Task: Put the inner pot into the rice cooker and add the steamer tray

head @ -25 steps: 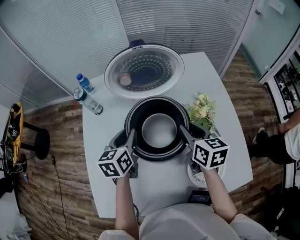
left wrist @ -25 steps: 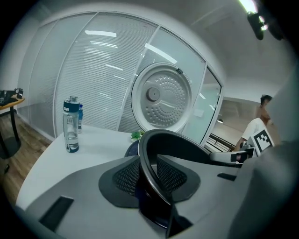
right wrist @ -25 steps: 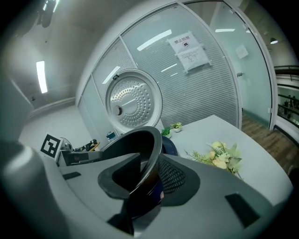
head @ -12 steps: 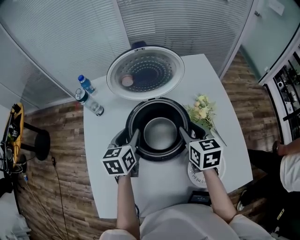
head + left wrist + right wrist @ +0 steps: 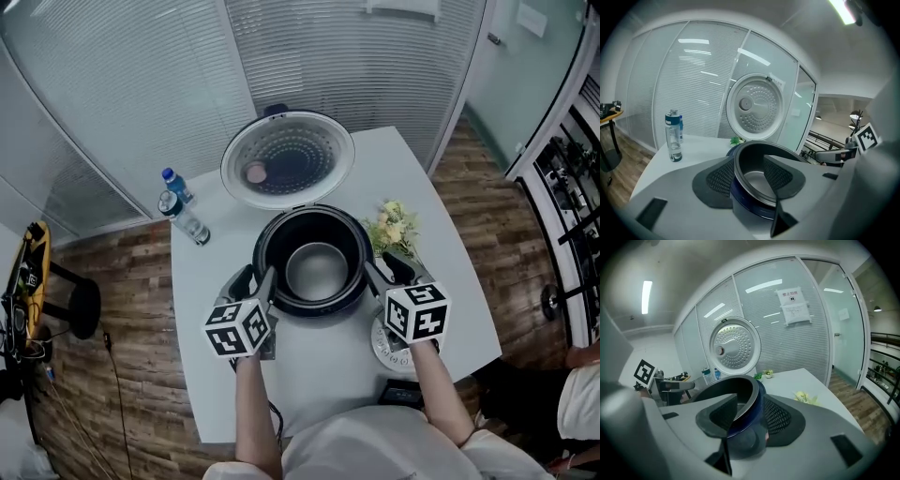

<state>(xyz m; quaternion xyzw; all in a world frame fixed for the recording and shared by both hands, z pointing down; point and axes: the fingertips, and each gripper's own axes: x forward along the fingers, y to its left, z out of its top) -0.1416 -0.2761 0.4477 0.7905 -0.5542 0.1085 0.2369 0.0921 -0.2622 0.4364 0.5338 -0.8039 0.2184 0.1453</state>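
Observation:
The dark rice cooker (image 5: 349, 292) stands open in the middle of the white table, its round perforated lid (image 5: 288, 159) tipped up behind it. The inner pot (image 5: 316, 270) sits inside, grey bottom showing. My left gripper (image 5: 265, 281) straddles the pot's left rim (image 5: 754, 152), one pad outside and one inside. My right gripper (image 5: 373, 275) straddles the right rim (image 5: 749, 397) the same way. Both sets of jaws have just been opening, and their pads stand off the rim on either side. No steamer tray is plainly in sight.
Two water bottles (image 5: 183, 211) stand at the table's left edge. A small bunch of flowers (image 5: 394, 228) lies right of the cooker. A white round printed disc (image 5: 386, 343) lies partly under my right gripper. A dark device (image 5: 403, 394) sits at the front edge. Glass walls with blinds stand behind.
Both pairs of jaws have spread wider around the pot's rim, and both grippers have edged back from the cooker. The pot rests in the cooker. The person at the right has left the view.

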